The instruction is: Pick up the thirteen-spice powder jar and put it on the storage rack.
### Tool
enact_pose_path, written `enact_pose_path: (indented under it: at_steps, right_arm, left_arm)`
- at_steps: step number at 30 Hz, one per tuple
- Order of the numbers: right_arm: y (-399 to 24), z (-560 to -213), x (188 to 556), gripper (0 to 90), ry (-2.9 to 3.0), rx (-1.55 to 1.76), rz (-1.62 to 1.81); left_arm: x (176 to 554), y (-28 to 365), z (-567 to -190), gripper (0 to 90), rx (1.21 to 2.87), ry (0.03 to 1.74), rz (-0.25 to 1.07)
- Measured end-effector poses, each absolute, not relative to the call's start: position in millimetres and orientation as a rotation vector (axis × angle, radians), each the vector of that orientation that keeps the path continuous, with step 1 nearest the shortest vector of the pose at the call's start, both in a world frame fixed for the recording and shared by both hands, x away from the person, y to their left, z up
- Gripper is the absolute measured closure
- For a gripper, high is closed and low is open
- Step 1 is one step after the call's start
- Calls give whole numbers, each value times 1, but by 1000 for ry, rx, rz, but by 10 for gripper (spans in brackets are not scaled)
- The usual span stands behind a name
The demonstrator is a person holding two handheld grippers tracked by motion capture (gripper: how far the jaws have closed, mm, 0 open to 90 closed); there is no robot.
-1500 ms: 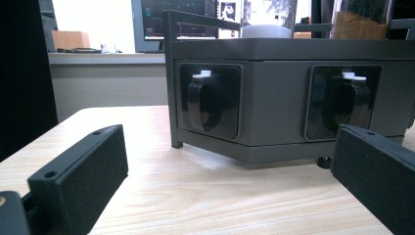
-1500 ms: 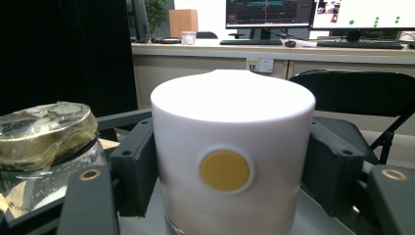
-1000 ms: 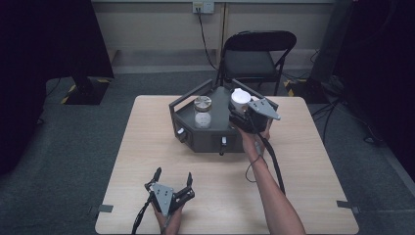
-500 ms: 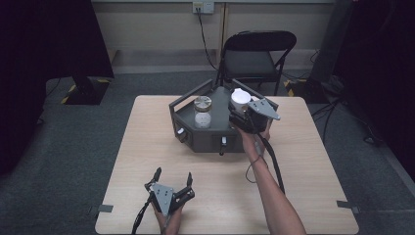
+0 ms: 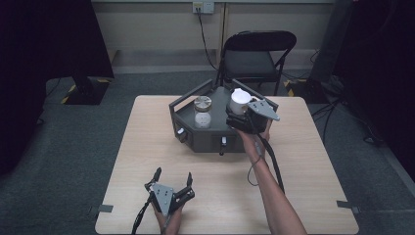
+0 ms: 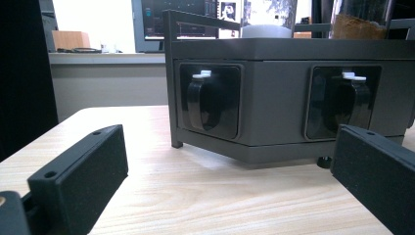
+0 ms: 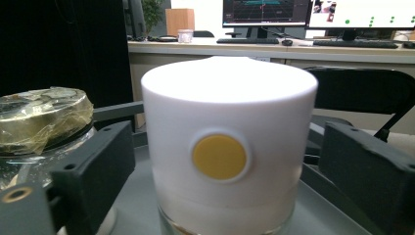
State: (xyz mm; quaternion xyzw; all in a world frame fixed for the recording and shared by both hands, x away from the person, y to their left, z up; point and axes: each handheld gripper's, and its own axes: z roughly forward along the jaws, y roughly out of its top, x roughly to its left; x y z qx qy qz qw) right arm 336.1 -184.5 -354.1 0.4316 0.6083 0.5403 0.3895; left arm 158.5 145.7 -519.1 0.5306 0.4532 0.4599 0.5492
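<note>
The right gripper [image 5: 241, 117] had just been opening, its padded black jaws flanking the smooth white cylindrical jar [image 7: 229, 152] without pressing it. The jar stood on the dark angular metal stand [image 5: 205, 139], beside a gold-lidded glass jar [image 5: 202, 111]. The left gripper [image 5: 172, 182] rested spread on the pale wood-grain table [image 5: 313, 161].

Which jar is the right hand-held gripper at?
Find the dark rack at the table's far middle. Two jars stand on top; it is the right one, between the open right hand-held gripper. Its white cap with a yellow dot differs from the neighbour's gold lid.
</note>
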Motion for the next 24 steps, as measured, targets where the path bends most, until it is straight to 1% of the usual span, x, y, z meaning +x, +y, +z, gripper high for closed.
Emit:
enact_pose_path:
  at_steps: [2, 8, 24]
  right_arm:
    - [-186, -354, 335, 58, 1542, 1100, 1372]
    - [-188, -355, 332, 0, 1525, 1109, 1394]
    - [-192, -360, 312, 0, 1494, 1073, 1419]
  left_arm:
    - [158, 146, -519, 0, 1256, 1073, 1089]
    - [158, 146, -519, 0, 1256, 1073, 1089]
    - [158, 146, -519, 0, 1256, 1073, 1090]
